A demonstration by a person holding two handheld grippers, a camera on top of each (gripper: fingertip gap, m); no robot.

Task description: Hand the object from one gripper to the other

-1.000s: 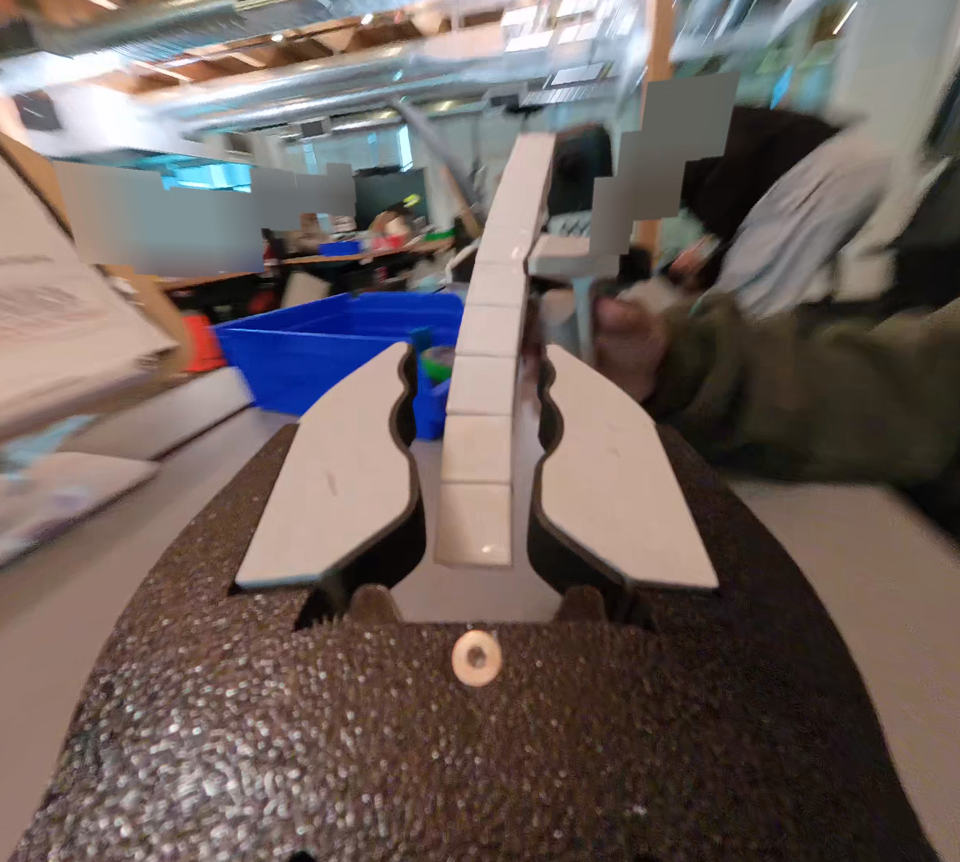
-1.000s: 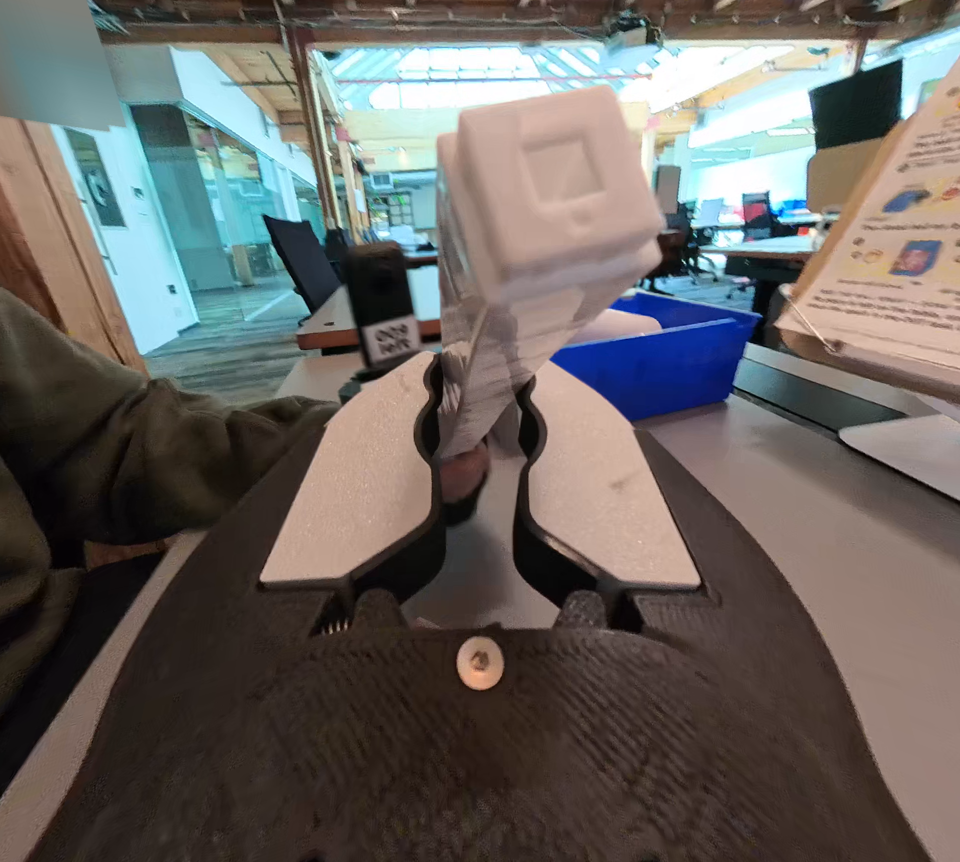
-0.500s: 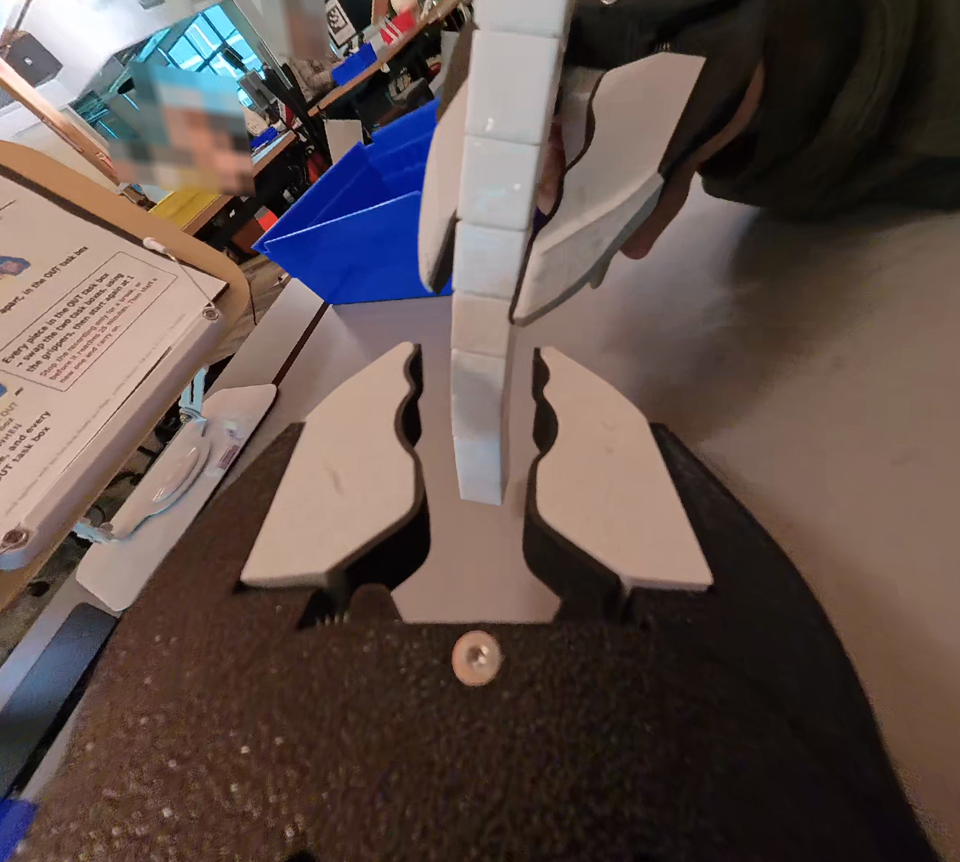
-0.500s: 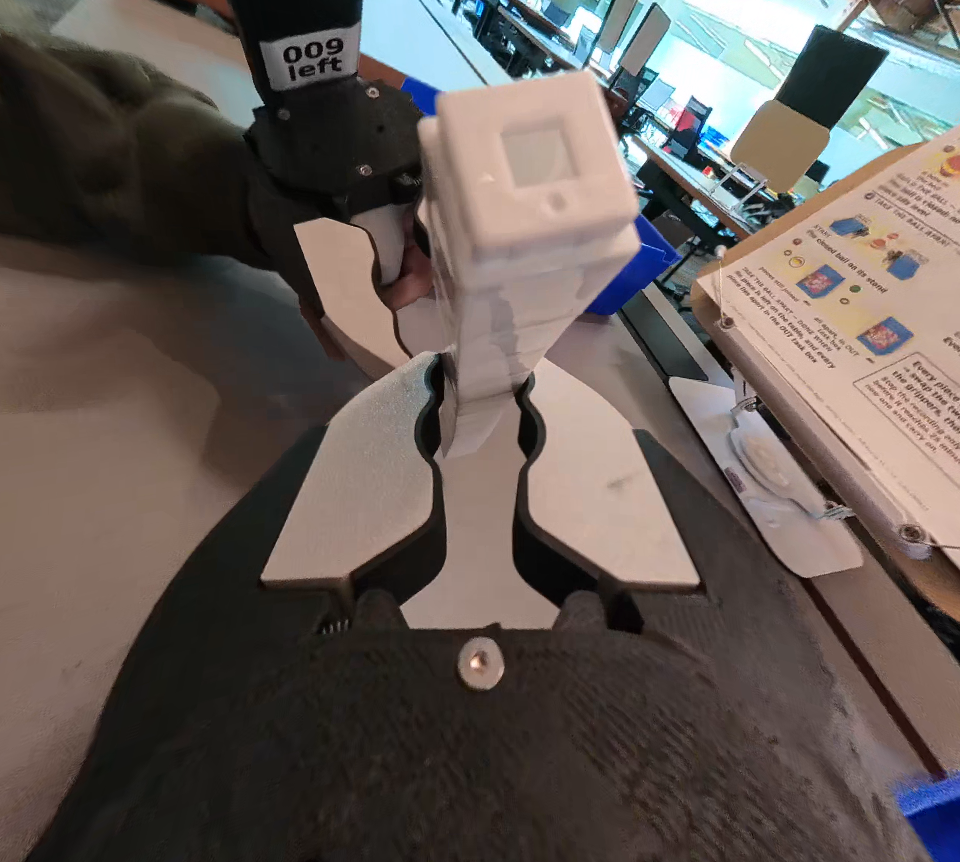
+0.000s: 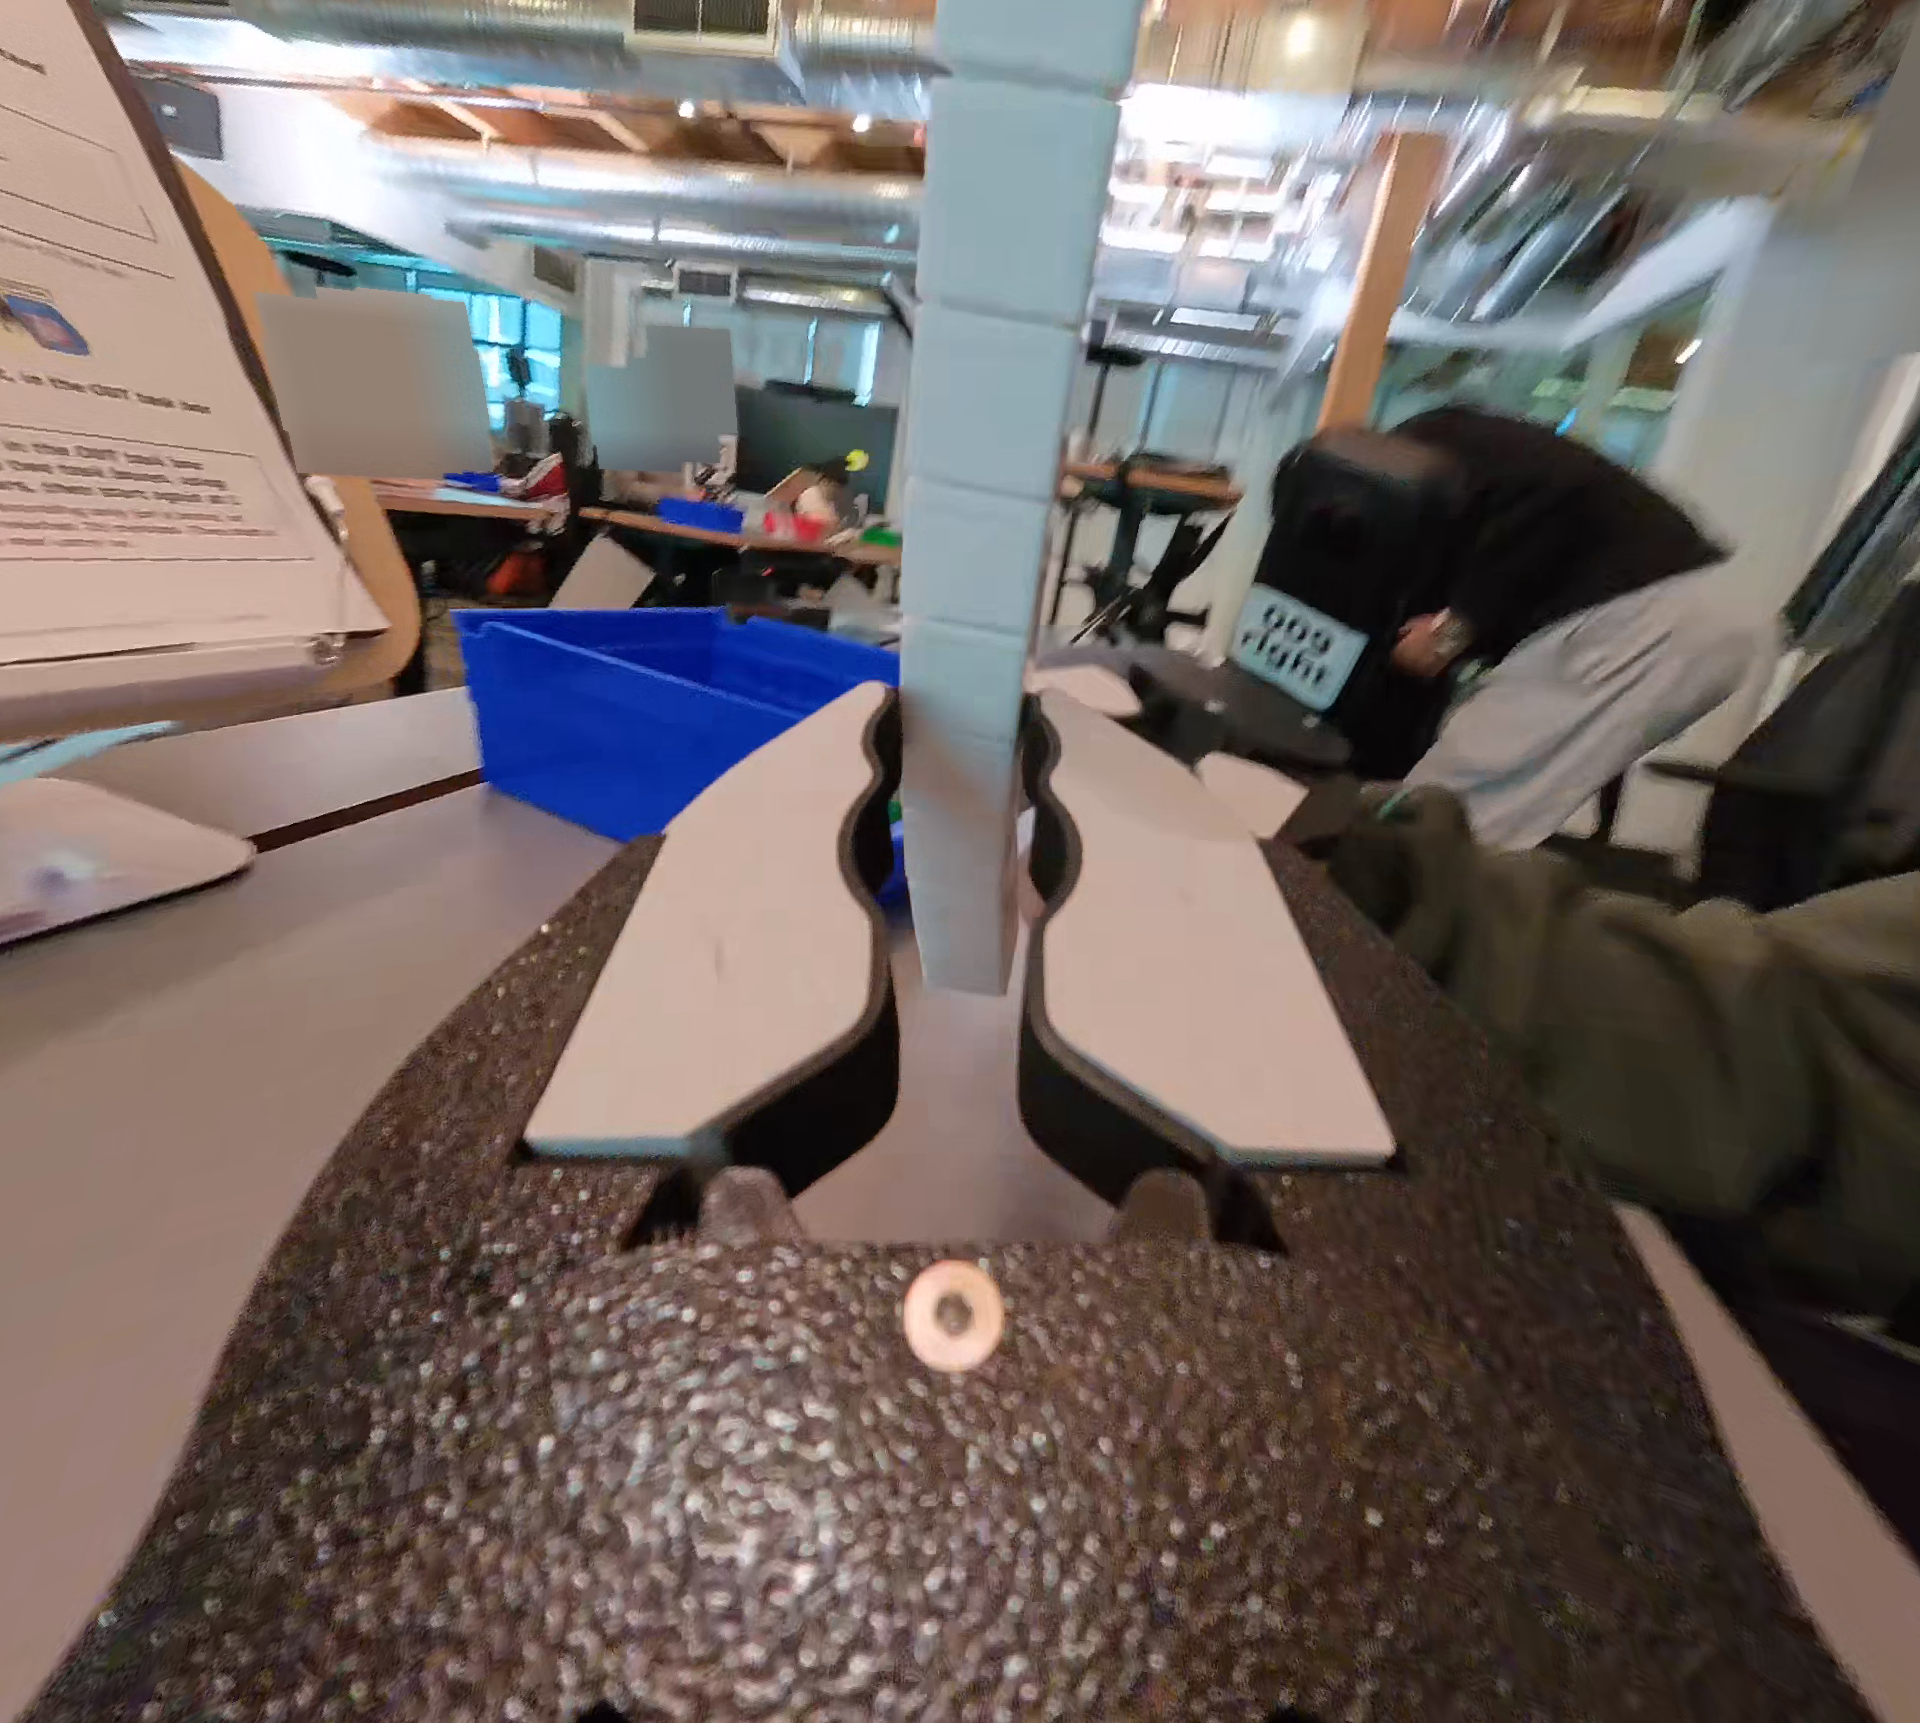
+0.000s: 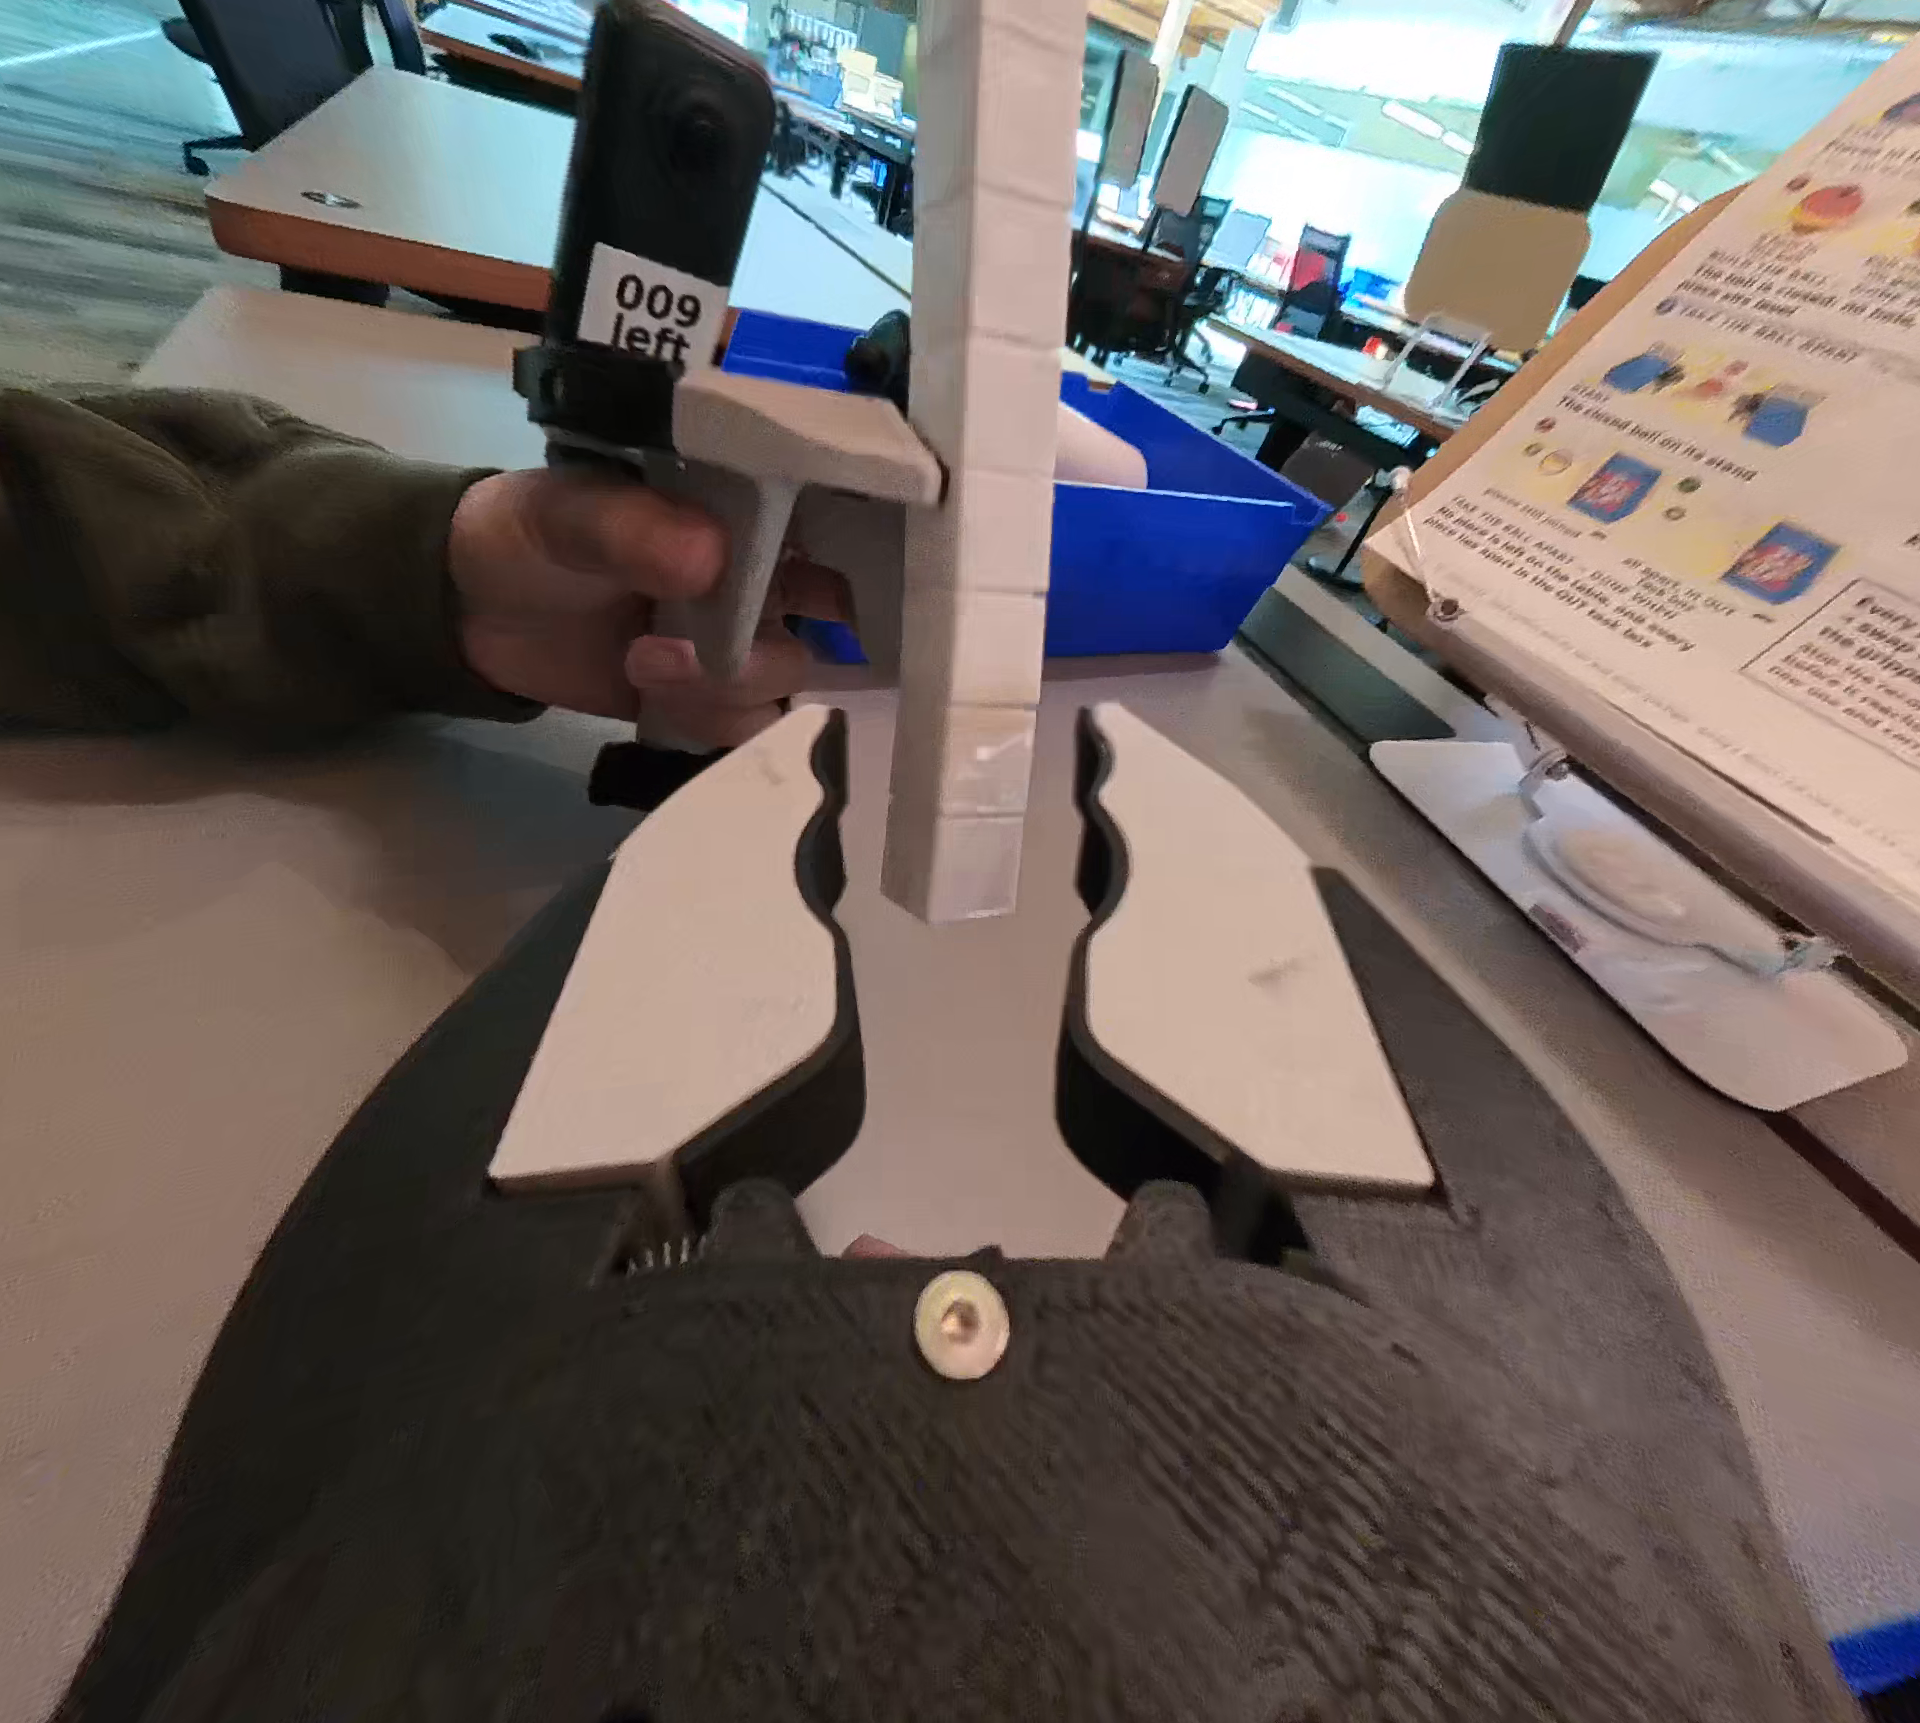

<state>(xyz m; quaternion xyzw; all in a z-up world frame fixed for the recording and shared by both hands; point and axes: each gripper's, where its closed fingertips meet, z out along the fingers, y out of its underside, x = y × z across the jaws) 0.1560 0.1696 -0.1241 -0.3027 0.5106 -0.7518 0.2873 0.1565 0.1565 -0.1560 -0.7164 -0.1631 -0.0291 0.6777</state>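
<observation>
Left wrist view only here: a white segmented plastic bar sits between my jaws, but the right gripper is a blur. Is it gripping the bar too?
Observer: No. The right gripper is open, and its jaws stand clear of the white segmented plastic bar on both sides.
Operator: Where along the bar is my grip?
Observer: The left gripper clamps it from the side, several segments above its lower end.
Operator: How is the bar oriented?
Observer: It is upright, and its lower end hangs between the right jaws.
</observation>
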